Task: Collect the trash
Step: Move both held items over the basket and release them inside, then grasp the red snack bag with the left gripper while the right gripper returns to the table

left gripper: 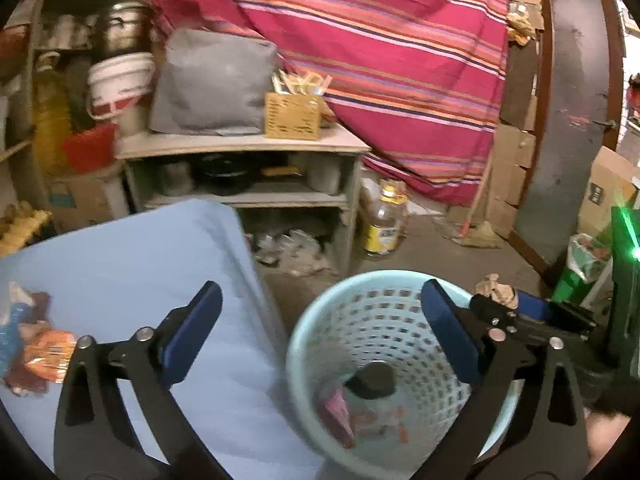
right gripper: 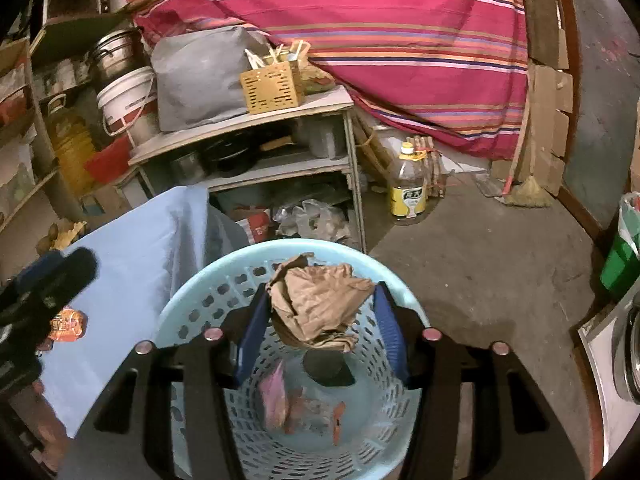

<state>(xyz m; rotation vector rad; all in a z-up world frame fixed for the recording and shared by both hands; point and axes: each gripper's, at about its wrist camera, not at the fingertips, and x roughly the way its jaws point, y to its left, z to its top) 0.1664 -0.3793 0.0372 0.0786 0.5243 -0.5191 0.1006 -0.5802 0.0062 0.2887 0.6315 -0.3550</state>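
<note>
A crumpled brown paper wad [right gripper: 316, 304], creased and torn at its edges, is being held directly over the mouth of the pale blue perforated basket [right gripper: 200, 280]. It is being pinched between the two blue fingers [right gripper: 252, 332] of the right gripper [right gripper: 318, 330], which are closed partway against its sides. In the left wrist view the same wad [left gripper: 496, 286] is being seen just beyond the basket's [left gripper: 304, 344] far rim.

The left gripper [left gripper: 320, 344] is being held wide open with nothing between its fingers [left gripper: 192, 336], one over the blue-covered desk [left gripper: 140, 248] beside the basket and the other over the basket's opening.

Inside the basket, one dark round object [right gripper: 326, 364], one pink wrapper [right gripper: 274, 396] and some orange scraps [right gripper: 338, 420] are being seen at the bottom. On the desk beside the basket, colourful wrappers [left gripper: 28, 344] are lying in a small cluster; their number cannot be told. One bottle [right gripper: 408, 184] is standing on the floor beyond the basket.
</note>
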